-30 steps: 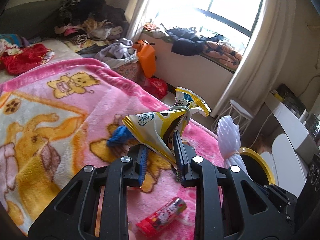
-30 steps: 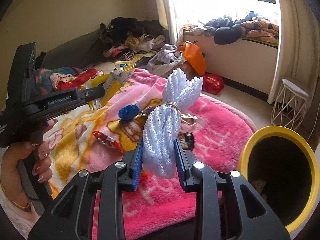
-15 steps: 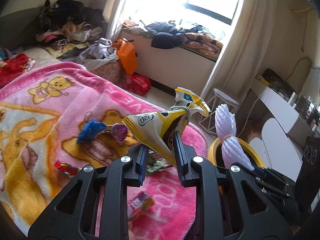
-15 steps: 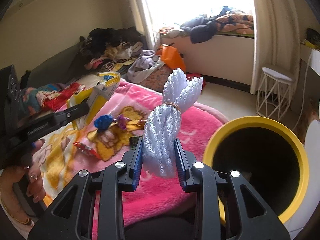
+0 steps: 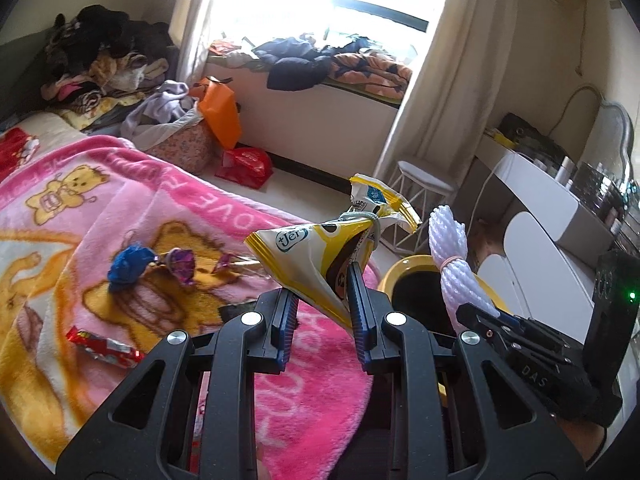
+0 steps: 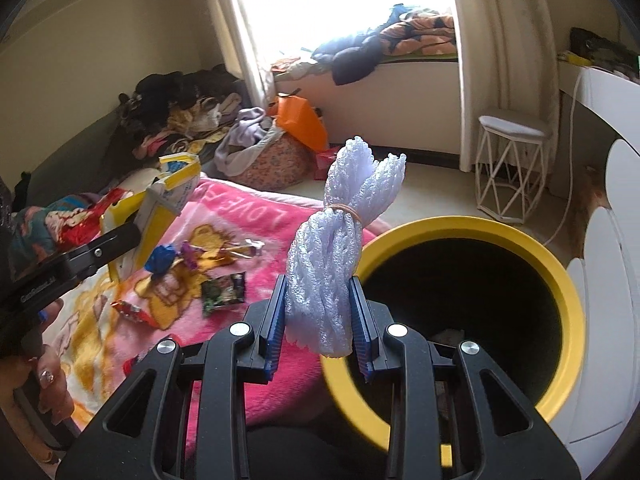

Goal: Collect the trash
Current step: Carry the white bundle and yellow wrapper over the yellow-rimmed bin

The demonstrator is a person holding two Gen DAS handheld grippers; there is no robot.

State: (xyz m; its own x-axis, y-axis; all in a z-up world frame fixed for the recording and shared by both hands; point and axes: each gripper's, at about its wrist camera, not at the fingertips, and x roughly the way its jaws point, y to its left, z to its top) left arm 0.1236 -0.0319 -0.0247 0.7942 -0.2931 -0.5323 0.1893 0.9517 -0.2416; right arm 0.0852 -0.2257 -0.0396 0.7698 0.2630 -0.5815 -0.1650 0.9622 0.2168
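Note:
My left gripper [image 5: 322,304] is shut on a yellow and white snack bag [image 5: 316,252] tied at its neck, held above the pink blanket [image 5: 132,216]. My right gripper [image 6: 318,312] is shut on a white foam net bundle [image 6: 336,252] bound with a rubber band. That bundle hangs beside the near rim of a yellow trash bin [image 6: 560,276] with a black inside. In the left wrist view the bin [image 5: 404,272] shows behind the foam bundle [image 5: 452,256]. On the blanket lie a blue wrapper [image 5: 130,264], a purple wrapper [image 5: 182,264], a red wrapper [image 5: 104,346] and a dark green packet [image 6: 224,292].
A white wire stool [image 6: 512,168] stands past the bin by the curtain. An orange bag [image 5: 220,114] and a red bag [image 5: 244,164] sit on the floor. Clothes pile up at the back left [image 5: 104,56]. A white desk [image 5: 560,216] is at the right.
Both grippers have swung right, away from the blanket's middle toward the yellow bin, which now fills much more of the right wrist view. Each keeps its hold.

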